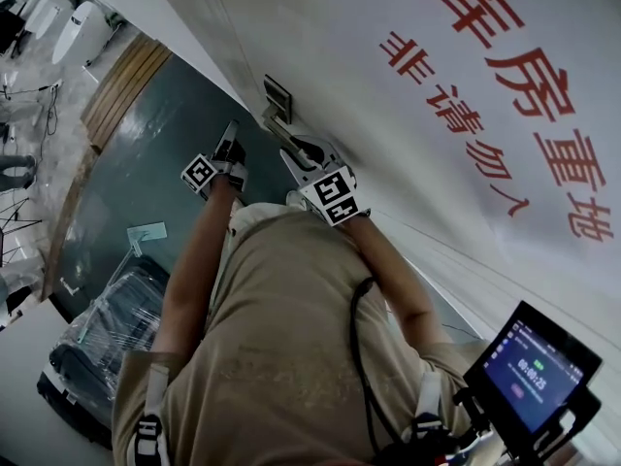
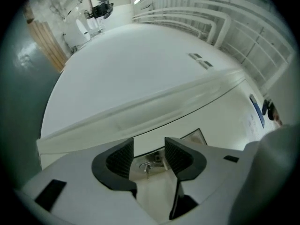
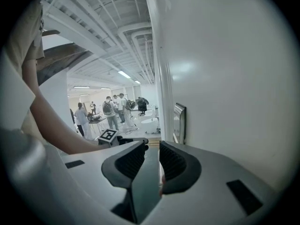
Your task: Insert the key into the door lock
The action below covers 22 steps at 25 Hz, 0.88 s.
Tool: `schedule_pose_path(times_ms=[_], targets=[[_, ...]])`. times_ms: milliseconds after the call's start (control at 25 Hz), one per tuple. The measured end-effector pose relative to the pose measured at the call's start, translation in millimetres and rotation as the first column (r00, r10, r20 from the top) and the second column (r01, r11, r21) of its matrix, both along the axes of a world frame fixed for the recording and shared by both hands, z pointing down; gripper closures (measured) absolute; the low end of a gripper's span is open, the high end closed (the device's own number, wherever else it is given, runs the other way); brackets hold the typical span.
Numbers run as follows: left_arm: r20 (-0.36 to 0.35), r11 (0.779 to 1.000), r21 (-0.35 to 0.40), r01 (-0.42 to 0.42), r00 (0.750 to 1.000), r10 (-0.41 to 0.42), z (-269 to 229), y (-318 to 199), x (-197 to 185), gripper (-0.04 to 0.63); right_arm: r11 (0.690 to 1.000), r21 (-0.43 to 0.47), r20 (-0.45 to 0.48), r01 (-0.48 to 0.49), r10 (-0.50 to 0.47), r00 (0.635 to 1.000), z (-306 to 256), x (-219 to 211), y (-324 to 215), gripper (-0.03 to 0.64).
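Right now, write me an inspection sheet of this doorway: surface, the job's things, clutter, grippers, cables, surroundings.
Surface: white door with red lettering; dark green floor below it.
Job's things: key appears to sit in the metal lock plate, seen beyond the left jaws.
Clutter: plastic-wrapped dark case and a sheet of paper on the floor.
Grippers: left gripper open, pads clear of the key; right gripper open beside the door, nothing clearly held.
Cables: black cable across the person's shirt.
Surroundings: people standing in a bright hall; lit screen near the person.
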State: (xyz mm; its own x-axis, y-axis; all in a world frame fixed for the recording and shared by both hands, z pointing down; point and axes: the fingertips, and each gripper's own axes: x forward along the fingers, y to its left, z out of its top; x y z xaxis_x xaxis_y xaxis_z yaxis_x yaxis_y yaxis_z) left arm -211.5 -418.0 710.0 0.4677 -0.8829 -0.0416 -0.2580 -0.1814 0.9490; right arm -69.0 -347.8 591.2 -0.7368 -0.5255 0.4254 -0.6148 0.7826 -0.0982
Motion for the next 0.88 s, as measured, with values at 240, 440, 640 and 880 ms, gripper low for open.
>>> schedule_pose_path(times_ms=[240,440,640,880], targets=[[0.341,0.987,0.149,-0.058,0.940,0.004,-57.7,34.1,0.1,0.393,1.000,0.013,0.023,0.024,-0.024,0.999,-16.8,-2.4,-5.1,0.512],[0.444,0.978,0.197,-0.072,0.896,-0.023,-86.7,60.8,-4.4,0.359,0.997,0.032,0.029,0.076,-0.077,0.997,-27.3,-17.1,-10.1,0.512],[0.513,0.979,0.203,-0.004,0.852,-0.103,-110.2,89.4,-39.0,0.357,0.990,0.046,0.027,0.134,-0.136,0.990,-34.8,-51.7,-7.8,0.512],[0.531,0.967,0.227,0.114,0.818,-0.221,-125.4,118.3,-70.0,0.353,0.977,0.055,0.023,0.206,-0.208,0.978,-35.6,-73.9,2.6,0.512]])
